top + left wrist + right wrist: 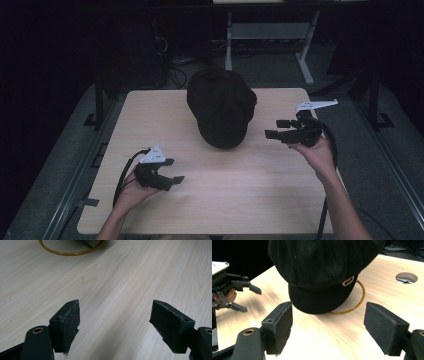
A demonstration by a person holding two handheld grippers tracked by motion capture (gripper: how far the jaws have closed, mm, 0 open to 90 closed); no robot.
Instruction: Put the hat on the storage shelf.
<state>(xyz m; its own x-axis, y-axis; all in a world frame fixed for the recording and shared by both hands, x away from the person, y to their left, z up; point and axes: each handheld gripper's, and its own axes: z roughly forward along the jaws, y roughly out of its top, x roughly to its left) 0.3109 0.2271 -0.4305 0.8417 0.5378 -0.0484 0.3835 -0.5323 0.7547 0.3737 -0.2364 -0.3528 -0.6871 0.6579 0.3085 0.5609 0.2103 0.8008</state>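
— Pale wood table point(225, 200), dark room. Cap point(322, 272) sits just ahead of the right gripper point(328, 327), jaws wide, empty; the left gripper point(115, 325), also wide, is well short of it.

— Risk: pads could snag the ring point(359, 302) beneath, dragging it along.

Black soft cap point(221, 106) with short brim and small pale button at the band, resting crown-up on a light wood tabletop point(150, 125), toward the far middle, brim facing the near edge. Partly covering a thin yellow-brown ring point(359, 300) beneath it.
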